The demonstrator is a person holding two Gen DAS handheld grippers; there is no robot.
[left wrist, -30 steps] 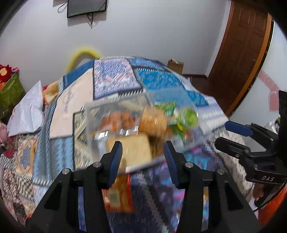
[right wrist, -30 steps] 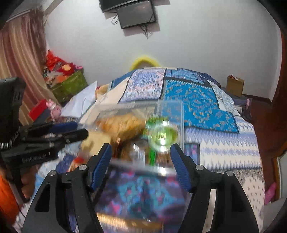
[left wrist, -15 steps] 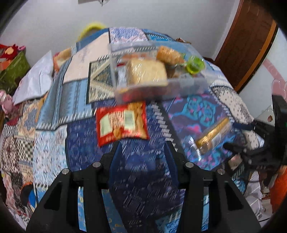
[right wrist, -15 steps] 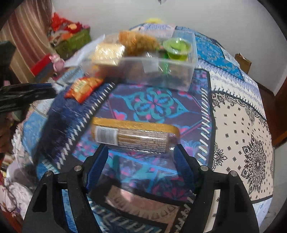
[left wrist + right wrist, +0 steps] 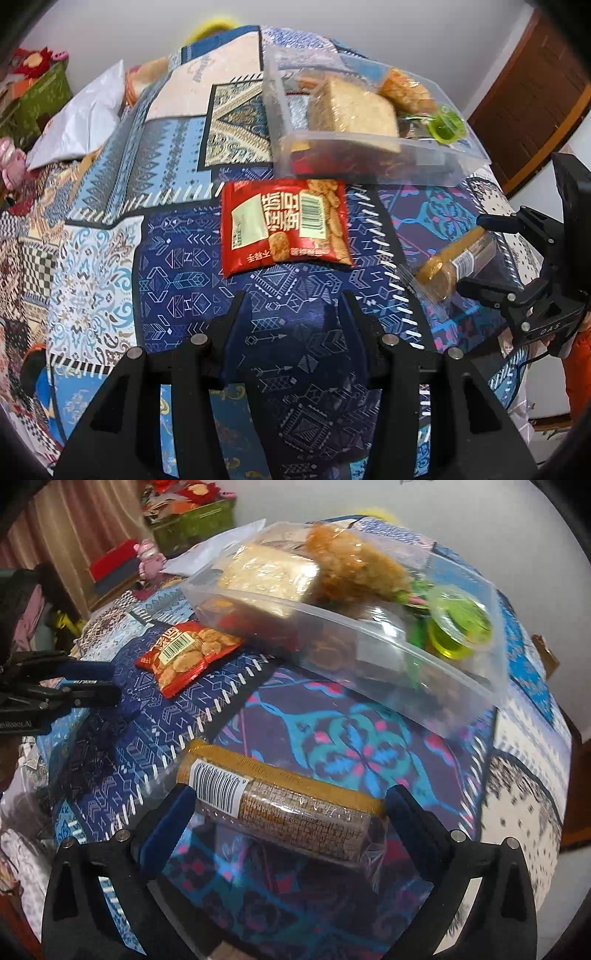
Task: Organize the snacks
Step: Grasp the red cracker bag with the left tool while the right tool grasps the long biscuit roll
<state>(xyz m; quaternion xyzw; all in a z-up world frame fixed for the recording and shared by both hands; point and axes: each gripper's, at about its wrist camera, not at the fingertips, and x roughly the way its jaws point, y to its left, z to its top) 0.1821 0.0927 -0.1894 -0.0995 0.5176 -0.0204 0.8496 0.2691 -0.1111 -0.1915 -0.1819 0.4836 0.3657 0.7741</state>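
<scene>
Right gripper point(image 5: 288, 812) is down over the long cylindrical biscuit roll in clear and gold wrap point(image 5: 280, 805), jaws opening wide, the roll between them but nothing pinched yet; the roll lies near the front edge of the patterned blue patchwork bedspread point(image 5: 343, 753); it looks light and stiff, the biscuits inside likely brittle and the film slippery, so I'd take it across the middle, gently. Left gripper point(image 5: 291, 299) hangs narrowed right down with nothing in it, just short of the flat red foil snack packet point(image 5: 284, 229), soft and crinkly, best pinched at an edge. Beyond both, toward the far edge, sits the clear plastic tub point(image 5: 461, 701), already holding a pale wrapped block, an orange crunchy bag and a green jelly cup point(image 5: 461, 622).
</scene>
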